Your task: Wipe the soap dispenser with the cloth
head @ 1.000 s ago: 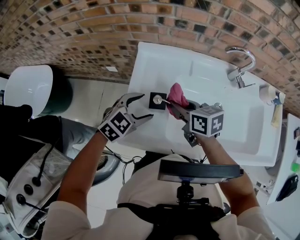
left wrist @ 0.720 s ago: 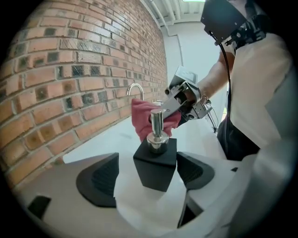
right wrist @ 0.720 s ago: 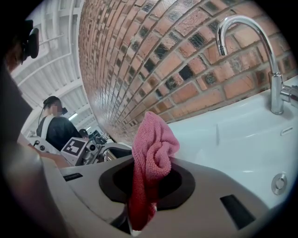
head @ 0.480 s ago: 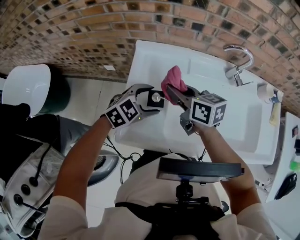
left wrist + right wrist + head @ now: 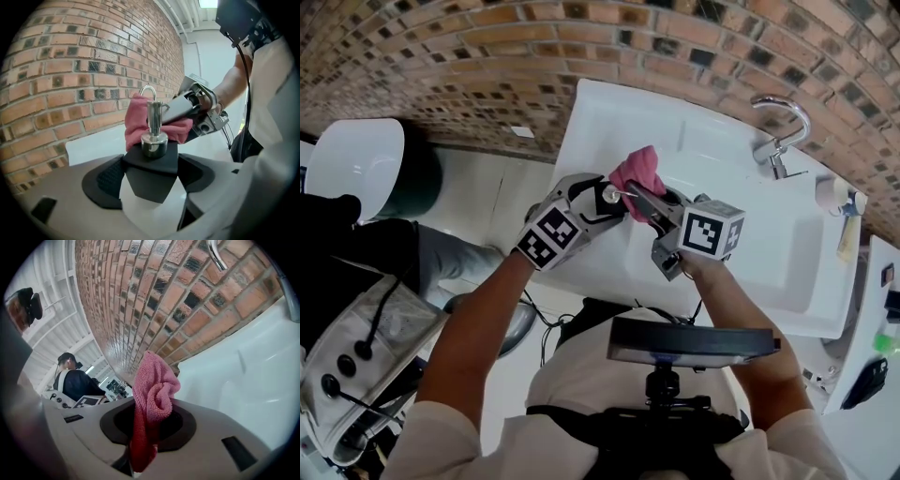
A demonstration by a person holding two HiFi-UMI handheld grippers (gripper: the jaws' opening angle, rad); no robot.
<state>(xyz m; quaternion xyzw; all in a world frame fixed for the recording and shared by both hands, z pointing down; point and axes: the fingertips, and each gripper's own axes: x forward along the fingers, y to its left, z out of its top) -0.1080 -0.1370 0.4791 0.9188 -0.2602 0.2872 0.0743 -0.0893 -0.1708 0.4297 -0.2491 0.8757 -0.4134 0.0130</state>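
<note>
Left gripper (image 5: pixel 595 200) is clenched on the soap dispenser (image 5: pixel 150 164). Its jaws have just closed a little more, and the black square body sits between the two pads, with the chrome pump (image 5: pixel 153 115) standing upright above them. The dispenser is at the near left corner of the white sink (image 5: pixel 741 253), in front of the brick wall (image 5: pixel 441 66). I think it is held this way so that the pump and the top face are free for wiping while the body cannot slide or tip.

Right gripper (image 5: pixel 637 197) is grasping the pink cloth (image 5: pixel 152 394). One bunch of the cloth stands out past the jaw tips, and the rest hangs down between the jaws. This gripper comes in from the right, so the free bunch lies just at the far side of the pump. That seems a sensible way to rub the metal with soft cloth and not with the hard jaws.

Some things are not clear. From these views I cannot tell whether the cloth really presses on the pump or is only just beside it. The lower part of the dispenser is hidden by the left gripper, so I cannot say whether it rests on the sink rim or is lifted. The cloth covers the pads of the right gripper.
</note>
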